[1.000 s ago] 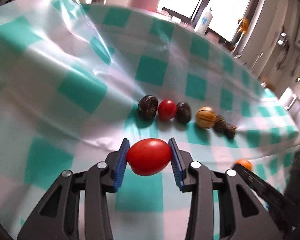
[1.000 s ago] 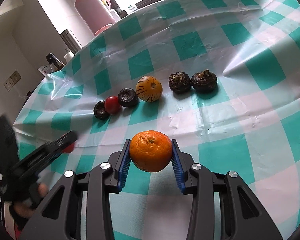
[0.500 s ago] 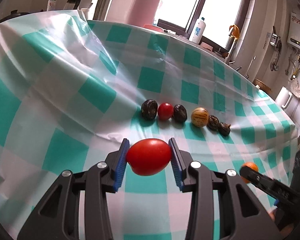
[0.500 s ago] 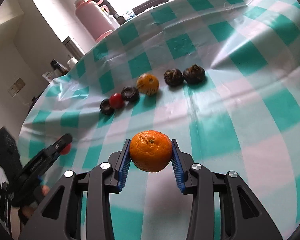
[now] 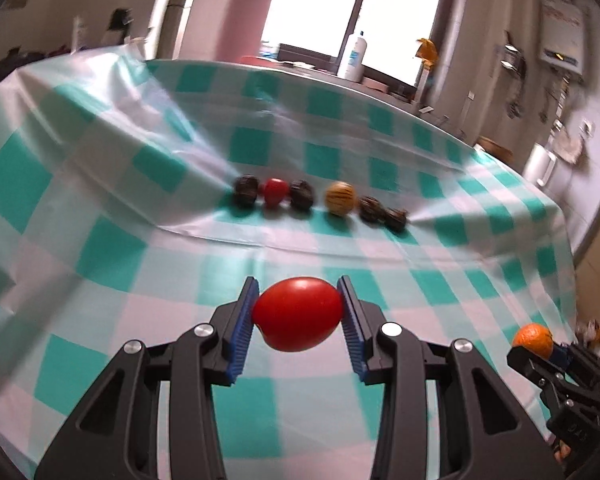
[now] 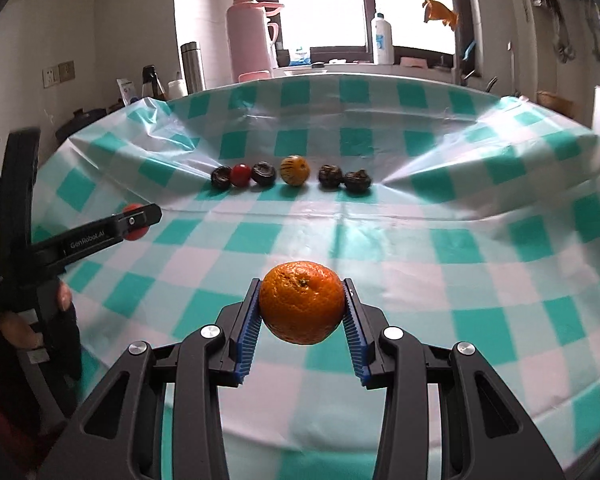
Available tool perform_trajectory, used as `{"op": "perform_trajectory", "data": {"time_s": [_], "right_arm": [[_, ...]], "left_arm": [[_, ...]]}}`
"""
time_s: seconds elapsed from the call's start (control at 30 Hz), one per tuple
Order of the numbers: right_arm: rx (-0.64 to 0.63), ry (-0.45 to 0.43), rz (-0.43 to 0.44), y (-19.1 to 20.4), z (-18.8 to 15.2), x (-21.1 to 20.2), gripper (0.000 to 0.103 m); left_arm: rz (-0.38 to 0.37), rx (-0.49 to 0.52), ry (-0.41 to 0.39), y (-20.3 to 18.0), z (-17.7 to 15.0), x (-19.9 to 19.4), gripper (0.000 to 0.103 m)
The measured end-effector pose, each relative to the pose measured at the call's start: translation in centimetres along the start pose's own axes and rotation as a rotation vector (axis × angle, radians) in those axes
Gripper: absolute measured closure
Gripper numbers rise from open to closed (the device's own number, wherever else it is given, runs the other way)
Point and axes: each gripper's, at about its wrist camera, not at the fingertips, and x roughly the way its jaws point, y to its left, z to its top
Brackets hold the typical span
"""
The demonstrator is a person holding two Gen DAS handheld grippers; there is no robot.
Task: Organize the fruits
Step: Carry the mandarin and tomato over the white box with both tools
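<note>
Tomato (image 5: 298,314) clamped in left hand-held gripper (image 5: 299,320) — orange (image 6: 302,302) clamped in right hand-held gripper (image 6: 302,320).

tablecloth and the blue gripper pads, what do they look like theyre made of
The tablecloth looks like thin glossy plastic, probably vinyl: it shines under the window light and holds sharp, stiff creases. The pads on the right gripper, pressed against the orange, look like matte blue rubber or soft plastic with fine ridges; which one is hard to tell.
</note>
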Motion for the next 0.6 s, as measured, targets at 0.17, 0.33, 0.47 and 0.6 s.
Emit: {"op": "perform_trajectory", "data": {"time_s": [0.17, 0.33, 0.47, 0.6], "right_arm": [[0.02, -0.008, -0.029, -2.1, -1.3, -2.1, 0.064], [0.057, -0.041, -0.068, -4.6, -2.6, -5.3, 0.064], [0.065, -0.052, -0.126, -6.7, -4.4, -7.5, 0.064], [0.112, -0.046, -0.194, -9.8, -6.6, -9.4, 0.064]], "left_arm": [[-0.039, 0.055, -0.002, -3.2, -1.3, -0.9, 0.062], [-0.064, 0.095, 0.021, -5.9, -2.9, -1.7, 0.062], [-0.083, 0.141, 0.012, -7.9, -3.8, -2.9, 0.062], [-0.106, 0.207, 0.006, -10.3, -4.7, -3.5, 0.062]]}}
